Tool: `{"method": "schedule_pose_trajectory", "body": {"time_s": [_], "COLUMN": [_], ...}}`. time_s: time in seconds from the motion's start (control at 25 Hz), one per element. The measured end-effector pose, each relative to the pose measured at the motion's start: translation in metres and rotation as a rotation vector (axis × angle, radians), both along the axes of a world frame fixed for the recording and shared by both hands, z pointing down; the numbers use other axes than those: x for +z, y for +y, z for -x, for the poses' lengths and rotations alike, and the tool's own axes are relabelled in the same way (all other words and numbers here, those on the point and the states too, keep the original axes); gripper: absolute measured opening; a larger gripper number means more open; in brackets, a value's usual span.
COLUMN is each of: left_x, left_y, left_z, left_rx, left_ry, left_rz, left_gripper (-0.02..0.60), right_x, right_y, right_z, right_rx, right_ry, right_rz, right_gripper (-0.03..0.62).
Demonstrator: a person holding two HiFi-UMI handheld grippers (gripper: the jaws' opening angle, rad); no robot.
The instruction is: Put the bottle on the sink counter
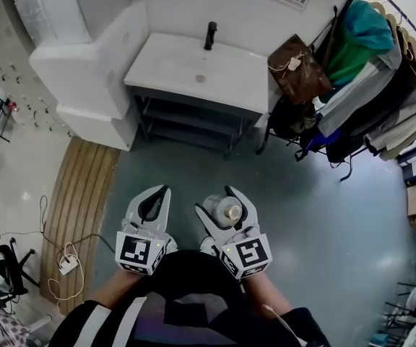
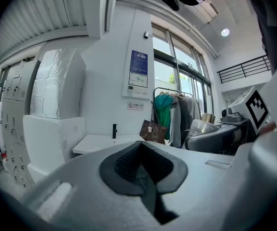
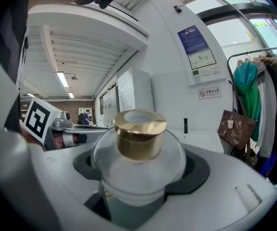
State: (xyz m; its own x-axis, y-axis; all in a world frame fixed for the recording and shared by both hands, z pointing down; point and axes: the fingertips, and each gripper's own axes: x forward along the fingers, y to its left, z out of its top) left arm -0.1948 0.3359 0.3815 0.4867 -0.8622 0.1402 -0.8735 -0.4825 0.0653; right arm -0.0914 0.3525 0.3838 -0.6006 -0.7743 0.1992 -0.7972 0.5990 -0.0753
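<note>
A round clear glass bottle (image 1: 227,210) with a gold cap sits between the jaws of my right gripper (image 1: 219,204), which is shut on it. In the right gripper view the bottle (image 3: 137,162) fills the space between the dark pads, cap up. My left gripper (image 1: 162,194) is beside it on the left, jaws together with nothing in them; its dark pads meet in the left gripper view (image 2: 143,170). Both grippers hang over the grey floor, well short of the white sink counter (image 1: 172,67) with its black faucet (image 1: 210,35).
A clothes rack (image 1: 385,85) full of garments and a brown bag (image 1: 298,69) stand right of the counter. White cabinets (image 1: 85,71) stand to its left. A wooden mat (image 1: 78,201) and a power strip with cables (image 1: 67,264) lie on the floor at left.
</note>
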Motion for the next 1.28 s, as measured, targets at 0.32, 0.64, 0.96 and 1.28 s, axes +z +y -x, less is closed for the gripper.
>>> {"method": "schedule_pose_trajectory", "body": {"time_s": [0.32, 0.64, 0.96, 1.28], "left_x": [-0.013, -0.003, 0.001, 0.001], "left_y": [0.000, -0.005, -0.013, -0.057], "left_z": [0.020, 0.056, 0.045, 0.027], "left_rx": [0.014, -0.011, 0.022, -0.010], "left_ry": [0.027, 0.038, 0.042, 0.018], "left_rz": [-0.032, -0.017, -0.014, -0.011], "left_gripper": [0.002, 0.002, 0.002, 0.002], "right_x": [-0.007, -0.007, 0.004, 0.015], "right_y": [0.002, -0.008, -0.019, -0.066], "right_z": [0.017, 0.030, 0.030, 0.012], "right_rx": [0.021, 0.055, 0.060, 0.032], "right_ry": [-0.010, -0.002, 0.012, -0.014], "right_rz": [-0.012, -0.009, 0.024, 0.036], "right_gripper": [0.341, 0.342, 0.341, 0.341]}}
